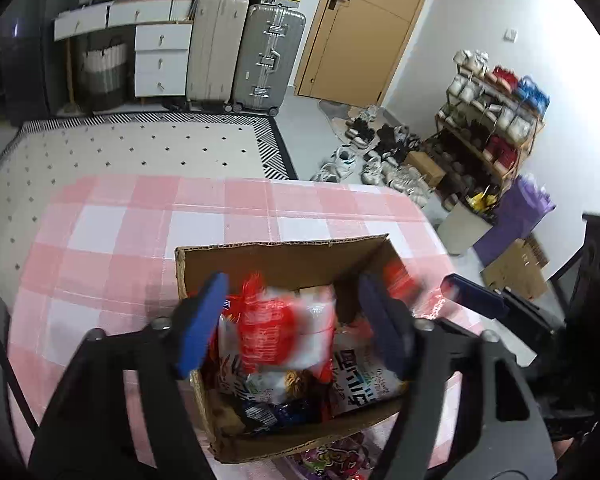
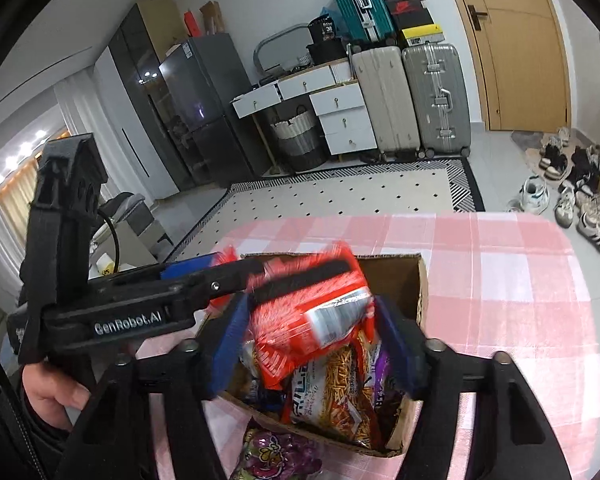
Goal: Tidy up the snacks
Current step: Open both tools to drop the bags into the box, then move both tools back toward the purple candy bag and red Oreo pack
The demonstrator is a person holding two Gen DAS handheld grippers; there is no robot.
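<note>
Right wrist view: "GenRobot.AI" marks the left tongs [image 2: 236,272]; both tongs spread wide over the snack box [image 2: 422,288].

A pink and white checked tablecloth [image 1: 140,232] covers the table. Past it, at 12 o'clock, lies a white rug [image 1: 140,148] with little black dots. Behind the rug stand a cream suitcase [image 1: 216,48] and a grey suitcase [image 1: 270,56], side by side, next to white drawers [image 1: 162,60]. A brown door [image 1: 364,24] is at 1 o'clock. A rack full of shoes [image 1: 492,120] is at 2 o'clock, with more shoes [image 1: 380,152] on the floor near it. A dark fridge [image 2: 204,108] stands at 11 o'clock in the right view.
</note>
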